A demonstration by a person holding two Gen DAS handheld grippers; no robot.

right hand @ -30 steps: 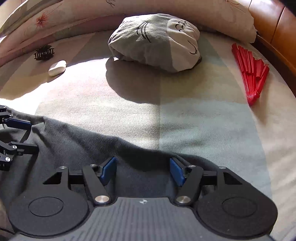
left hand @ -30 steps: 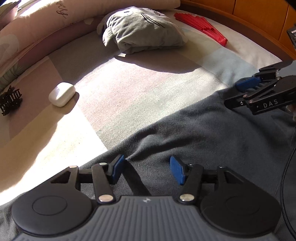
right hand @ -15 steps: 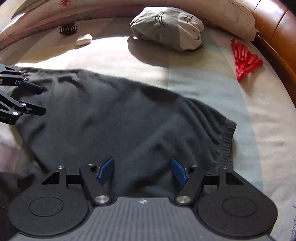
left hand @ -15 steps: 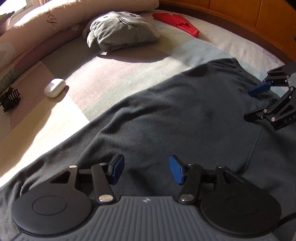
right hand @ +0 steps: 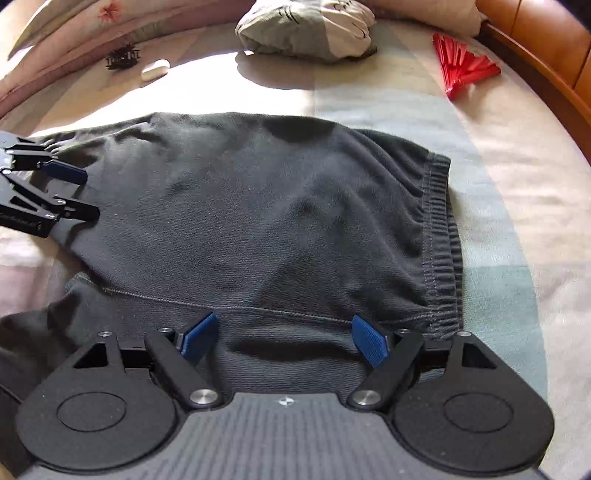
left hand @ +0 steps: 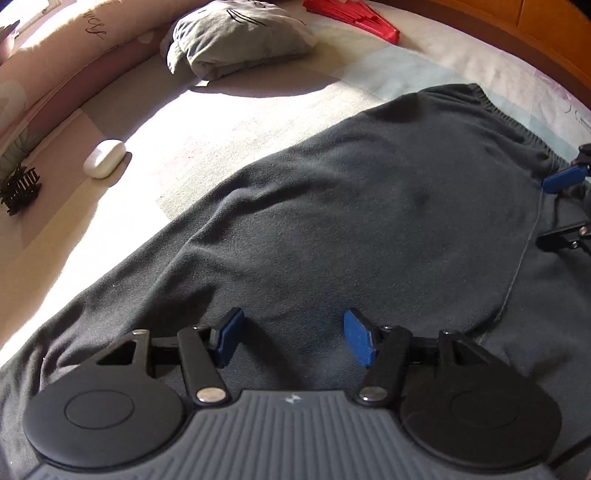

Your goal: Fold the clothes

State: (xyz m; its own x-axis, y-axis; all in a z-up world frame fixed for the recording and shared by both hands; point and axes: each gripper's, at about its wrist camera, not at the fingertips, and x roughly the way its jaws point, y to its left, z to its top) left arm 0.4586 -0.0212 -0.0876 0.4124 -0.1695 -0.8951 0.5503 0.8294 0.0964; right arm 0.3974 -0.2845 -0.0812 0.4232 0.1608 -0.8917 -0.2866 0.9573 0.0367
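Observation:
A dark grey sweatshirt (left hand: 351, 206) lies spread on the bed, one layer folded over another. Its ribbed hem (right hand: 439, 243) runs down the right side in the right wrist view, and a seam crosses just ahead of my right gripper (right hand: 284, 338). Both grippers hover over the cloth, open, with nothing between the blue pads. My left gripper (left hand: 293, 338) sits above the near part of the sweatshirt. The right gripper (left hand: 565, 206) shows at the right edge of the left wrist view, and the left gripper (right hand: 79, 194) at the left edge of the right wrist view.
A grey cat-face cushion (left hand: 236, 35) and a red folding fan (right hand: 461, 68) lie at the far end of the bed. A white earbud case (left hand: 104, 158) and a black hair claw (left hand: 20, 184) rest to the left. A wooden bed frame (right hand: 535, 48) borders the right.
Both grippers have pulled back from the sweatshirt's far edge toward me and stayed open. The folded sweatshirt now lies flat, with much more of it in view.

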